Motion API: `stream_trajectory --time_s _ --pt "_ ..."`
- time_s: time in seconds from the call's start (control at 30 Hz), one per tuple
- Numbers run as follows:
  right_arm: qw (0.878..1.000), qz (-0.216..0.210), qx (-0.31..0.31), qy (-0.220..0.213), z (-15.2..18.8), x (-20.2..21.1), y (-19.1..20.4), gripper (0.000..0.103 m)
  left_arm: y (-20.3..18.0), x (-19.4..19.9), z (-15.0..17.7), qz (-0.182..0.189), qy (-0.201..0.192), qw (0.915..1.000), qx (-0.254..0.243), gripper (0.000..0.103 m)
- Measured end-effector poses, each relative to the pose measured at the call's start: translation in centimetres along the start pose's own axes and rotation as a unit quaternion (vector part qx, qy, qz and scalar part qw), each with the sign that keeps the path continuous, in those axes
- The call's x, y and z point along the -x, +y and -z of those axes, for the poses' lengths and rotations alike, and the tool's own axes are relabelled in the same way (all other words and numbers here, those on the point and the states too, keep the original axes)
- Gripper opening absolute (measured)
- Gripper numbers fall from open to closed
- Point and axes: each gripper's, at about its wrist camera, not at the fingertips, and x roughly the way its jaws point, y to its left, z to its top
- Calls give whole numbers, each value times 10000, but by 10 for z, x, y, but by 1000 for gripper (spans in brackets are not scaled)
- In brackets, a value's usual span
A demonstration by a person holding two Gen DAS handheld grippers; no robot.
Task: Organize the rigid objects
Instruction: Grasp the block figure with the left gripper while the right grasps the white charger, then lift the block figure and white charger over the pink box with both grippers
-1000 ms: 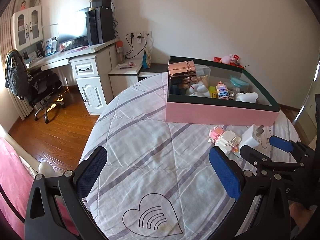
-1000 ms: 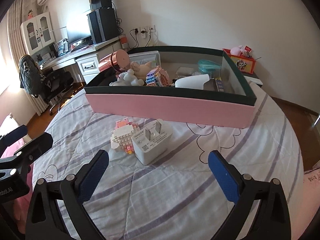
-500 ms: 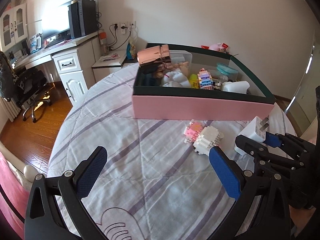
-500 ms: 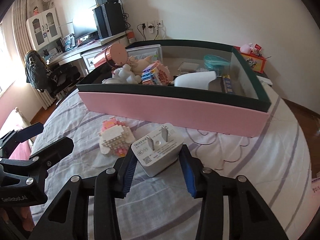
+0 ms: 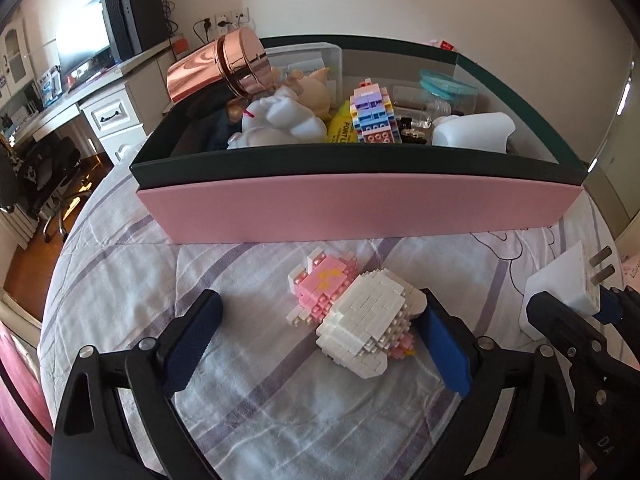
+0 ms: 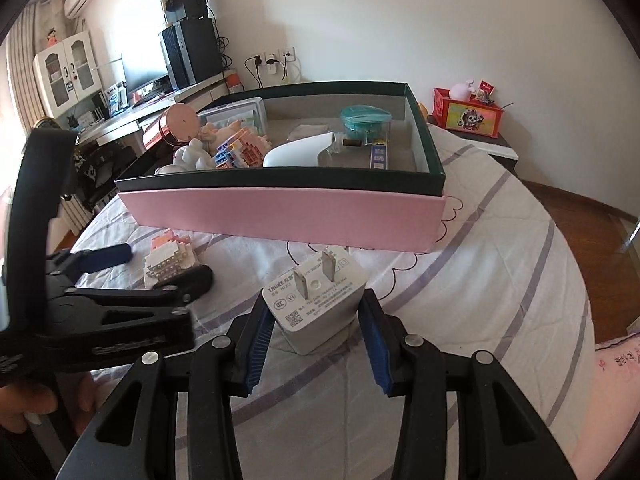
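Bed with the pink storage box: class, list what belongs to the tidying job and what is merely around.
In the job:
- white two-pin plug charger, clamped in right tongs
- pink-and-white brick figure, between closing left tongs
- pink box

Just around:
- red desk organiser
- black computer tower

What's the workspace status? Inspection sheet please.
Surface: striped bedsheet, creased.
Job's things: white charger; pink-white brick figure on sheet; pink box part-filled.
Clutter: rose-gold tin, plush toys, brick model, containers inside box.
Grippers: right hand-held gripper shut on charger; left hand-held gripper closing, figure between jaws, near one pad, not yet clamped.
Cables: plugs at wall sockets.
Surroundings: desk, monitor, chair, wood floor.
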Motion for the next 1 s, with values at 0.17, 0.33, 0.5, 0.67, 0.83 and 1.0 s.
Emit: stream_trajectory --time_s 0.17,0.33,0.5,0.67,0.83,1.0 --pt "9997 -180 -148 100 0 -7 -5 45 -3 8 0 71 -157 9998 -87 61" --pt "9995 -195 -200 163 -4 -14 -6 51 -1 13 3 144 -217 9996 -77 61" --pt "9996 -227 -90 102 -6 -14 -1 47 6 27 10 208 -403 9990 -60 61" --pt "9997 -128 -55 -189 -2 3 7 44 14 55 18 137 -763 9970 -40 61" --pt "9976 -166 107 -667 -2 33 28 44 23 91 26 22 -1181 9930 37 61" --pt "9928 -138 249 -1168 -1 71 53 44 32 138 33 -31 -1660 9860 158 61"
